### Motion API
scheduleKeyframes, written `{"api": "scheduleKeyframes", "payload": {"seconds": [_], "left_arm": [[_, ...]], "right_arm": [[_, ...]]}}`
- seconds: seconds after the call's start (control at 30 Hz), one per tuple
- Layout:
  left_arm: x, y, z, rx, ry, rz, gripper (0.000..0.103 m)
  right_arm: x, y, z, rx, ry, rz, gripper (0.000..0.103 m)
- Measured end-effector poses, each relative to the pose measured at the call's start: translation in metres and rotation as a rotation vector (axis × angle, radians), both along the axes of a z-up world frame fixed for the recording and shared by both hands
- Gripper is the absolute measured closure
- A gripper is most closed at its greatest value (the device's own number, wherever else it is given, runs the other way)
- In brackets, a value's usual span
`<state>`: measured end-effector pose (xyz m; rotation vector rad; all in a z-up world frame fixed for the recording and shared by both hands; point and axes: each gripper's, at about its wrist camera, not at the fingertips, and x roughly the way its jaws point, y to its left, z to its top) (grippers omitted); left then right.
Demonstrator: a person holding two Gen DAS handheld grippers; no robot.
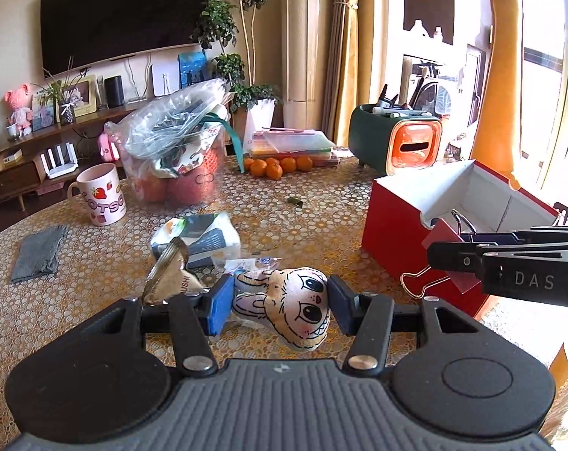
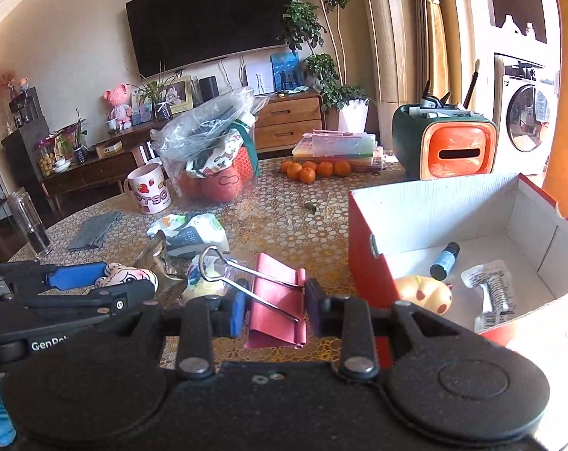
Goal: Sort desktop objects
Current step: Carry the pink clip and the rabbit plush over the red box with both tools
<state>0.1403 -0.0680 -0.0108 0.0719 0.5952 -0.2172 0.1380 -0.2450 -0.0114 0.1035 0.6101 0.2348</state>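
Cluttered desk (image 1: 96, 263) ahead: packets (image 1: 197, 236) remain unsorted beyond your left gripper (image 1: 280, 302), which grips a plush (image 1: 287, 300). Your right gripper (image 2: 274, 306) clamps a clip (image 2: 276, 300); the box (image 2: 434, 203) to its right already holds three items.

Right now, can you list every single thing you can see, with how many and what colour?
rabbit toy: 1, cream, in left gripper
binder clip: 1, red, in right gripper
box: 1, red, white inside, table's right side
bottle: 1, blue, in box
mug: 1, pink, left
oranges: several, orange, table's far side
cloth: 1, grey, left
organiser: 1, green-orange, behind box
left gripper: 1, black
right gripper: 1, black
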Motion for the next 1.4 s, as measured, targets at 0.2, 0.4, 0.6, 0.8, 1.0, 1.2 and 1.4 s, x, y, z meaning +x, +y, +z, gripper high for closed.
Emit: {"api": "scheduleKeyframes", "payload": {"seconds": [0.2, 0.4, 0.6, 0.8, 1.0, 1.2, 1.4], "left_arm": [[0.003, -0.031, 0.01, -0.008, -0.008, -0.034, 0.05], [0.005, -0.063, 0.014, 0.009, -0.02, -0.08, 0.05], [0.01, -0.089, 0.015, 0.027, -0.024, -0.113, 0.05], [0.019, -0.121, 0.014, 0.041, -0.021, -0.159, 0.05], [0.033, -0.158, 0.009, 0.067, -0.009, -0.21, 0.05], [0.056, -0.193, 0.002, 0.074, 0.037, -0.259, 0.05], [0.081, -0.221, -0.01, 0.091, 0.097, -0.287, 0.05]], "right_arm": [[0.001, -0.033, 0.013, 0.001, -0.016, -0.027, 0.072], [0.003, -0.065, 0.017, 0.006, -0.023, -0.058, 0.072], [0.006, -0.091, 0.017, 0.002, -0.018, -0.07, 0.072], [0.012, -0.119, 0.017, -0.018, -0.016, -0.091, 0.072], [0.025, -0.154, 0.011, -0.02, 0.005, -0.128, 0.072], [0.046, -0.183, -0.003, -0.022, 0.052, -0.166, 0.072], [0.063, -0.203, -0.021, -0.045, 0.075, -0.18, 0.072]]}}
